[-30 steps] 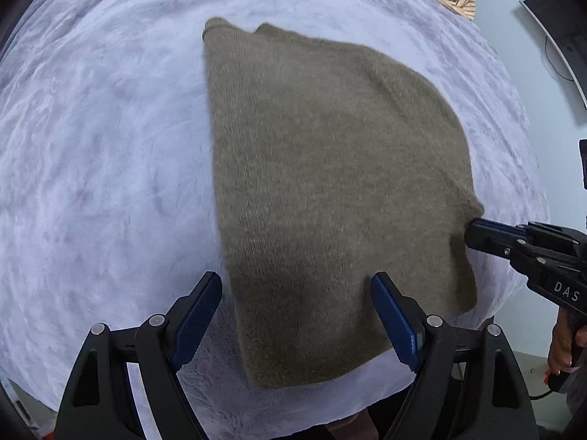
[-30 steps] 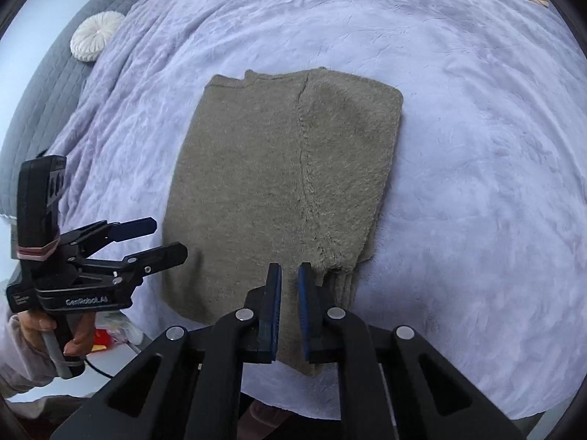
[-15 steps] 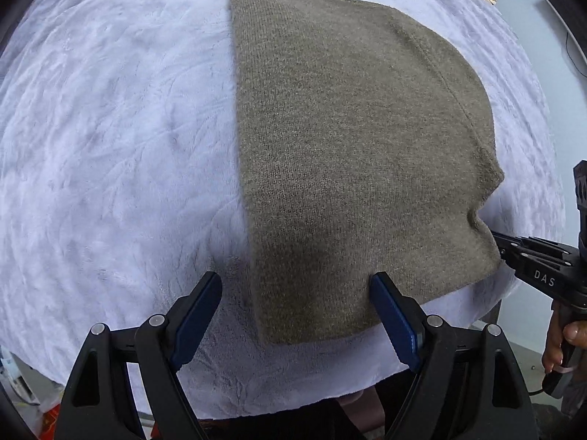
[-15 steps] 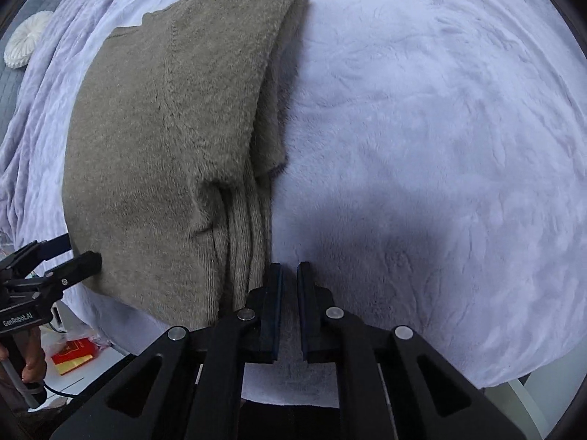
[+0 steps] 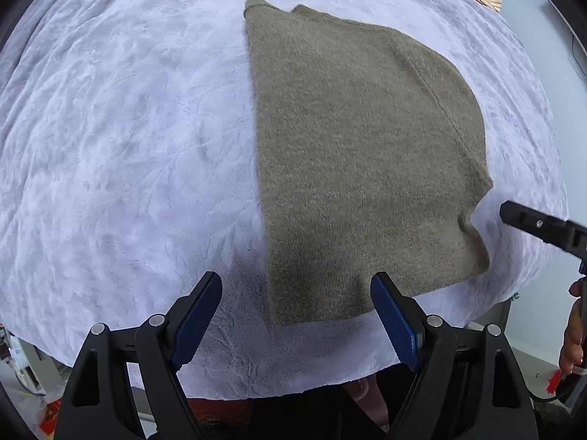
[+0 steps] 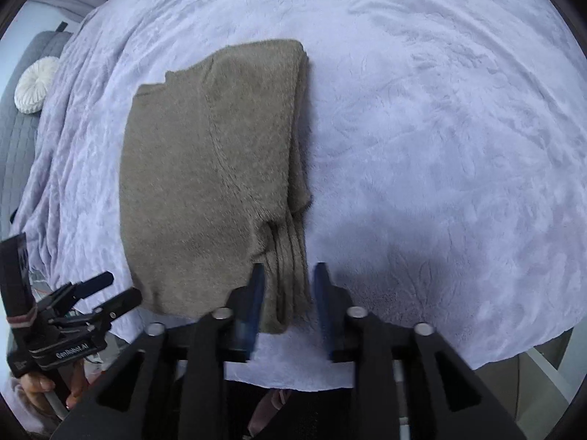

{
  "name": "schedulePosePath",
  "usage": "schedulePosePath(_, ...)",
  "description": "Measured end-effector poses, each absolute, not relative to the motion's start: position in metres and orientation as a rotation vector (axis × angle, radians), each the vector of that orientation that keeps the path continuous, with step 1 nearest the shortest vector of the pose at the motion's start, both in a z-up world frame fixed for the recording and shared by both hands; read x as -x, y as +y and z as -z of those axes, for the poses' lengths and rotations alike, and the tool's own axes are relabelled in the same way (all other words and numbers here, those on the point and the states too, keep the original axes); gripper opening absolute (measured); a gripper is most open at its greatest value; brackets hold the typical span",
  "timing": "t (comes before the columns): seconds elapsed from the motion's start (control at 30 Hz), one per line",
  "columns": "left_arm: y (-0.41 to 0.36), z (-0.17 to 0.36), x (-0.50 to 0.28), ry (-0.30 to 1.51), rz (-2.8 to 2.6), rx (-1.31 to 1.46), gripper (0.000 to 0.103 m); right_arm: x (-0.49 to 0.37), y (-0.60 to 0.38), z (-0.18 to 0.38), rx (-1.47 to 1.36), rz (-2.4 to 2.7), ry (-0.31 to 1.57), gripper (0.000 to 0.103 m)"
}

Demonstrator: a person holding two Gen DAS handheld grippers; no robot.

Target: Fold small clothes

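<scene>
Sweater (image 6: 205,190) cuff lies between opening right gripper (image 6: 288,293) fingers, tip hidden

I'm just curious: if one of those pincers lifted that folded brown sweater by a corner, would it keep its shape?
Probably not. The sweater looks like soft knit, so it would likely droop. Its stacked layers at the edge lie loose and may unfold. The fuzzy surface should resist slipping.

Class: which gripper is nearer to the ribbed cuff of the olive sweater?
Right. The right gripper, jaws just opened, brackets the ribbed cuff without pressing it. The left gripper is open over the sweater's opposite bottom corner.
</scene>
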State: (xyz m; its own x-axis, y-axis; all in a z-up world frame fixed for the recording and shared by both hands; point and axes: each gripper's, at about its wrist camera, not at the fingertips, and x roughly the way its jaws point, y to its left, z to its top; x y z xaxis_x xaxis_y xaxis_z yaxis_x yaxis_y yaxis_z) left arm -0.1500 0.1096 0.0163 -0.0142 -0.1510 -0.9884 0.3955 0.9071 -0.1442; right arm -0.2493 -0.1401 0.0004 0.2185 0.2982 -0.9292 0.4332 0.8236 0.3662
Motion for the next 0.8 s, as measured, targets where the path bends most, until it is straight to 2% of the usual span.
schedulePosePath(0.17,0.106,-0.025,0.124,1.446,0.375,-0.16,0.084,0.229,-0.146,-0.002,-0.672,0.104,1.348,0.058)
schedulePosePath(0.23,0.102,-0.022,0.108,1.424,0.353,-0.161,0.084,0.221,-0.149,0.002,-0.69,0.103,1.35,0.055)
schedulePosePath(0.33,0.096,-0.011,0.084,1.422,0.298,-0.153,0.084,0.197,-0.156,0.016,-0.728,0.106,1.372,0.043)
schedulePosePath(0.4,0.095,0.001,0.072,1.44,0.275,-0.152,0.084,0.19,-0.157,0.024,-0.752,0.103,1.378,0.025)
schedulePosePath(0.47,0.092,0.01,0.069,1.466,0.283,-0.134,0.084,0.184,-0.155,0.032,-0.712,0.132,1.396,0.018)
schedulePosePath(0.5,0.091,0.013,0.069,1.469,0.286,-0.132,0.089,0.18,-0.154,0.036,-0.679,0.137,1.409,0.018)
schedulePosePath(0.53,0.09,0.014,0.07,1.454,0.277,-0.151,0.099,0.175,-0.151,0.042,-0.635,0.136,1.423,0.018)
schedulePosePath(0.57,0.089,0.014,0.071,1.436,0.275,-0.17,0.101,0.171,-0.149,0.048,-0.591,0.132,1.436,0.018)
schedulePosePath(0.73,0.097,0.006,0.085,1.459,0.367,-0.149,0.101,0.173,-0.157,0.046,-0.66,0.082,1.41,0.02)
schedulePosePath(0.8,0.108,0.007,0.094,1.503,0.445,-0.11,0.101,0.186,-0.162,0.039,-0.706,0.018,1.404,0.031)
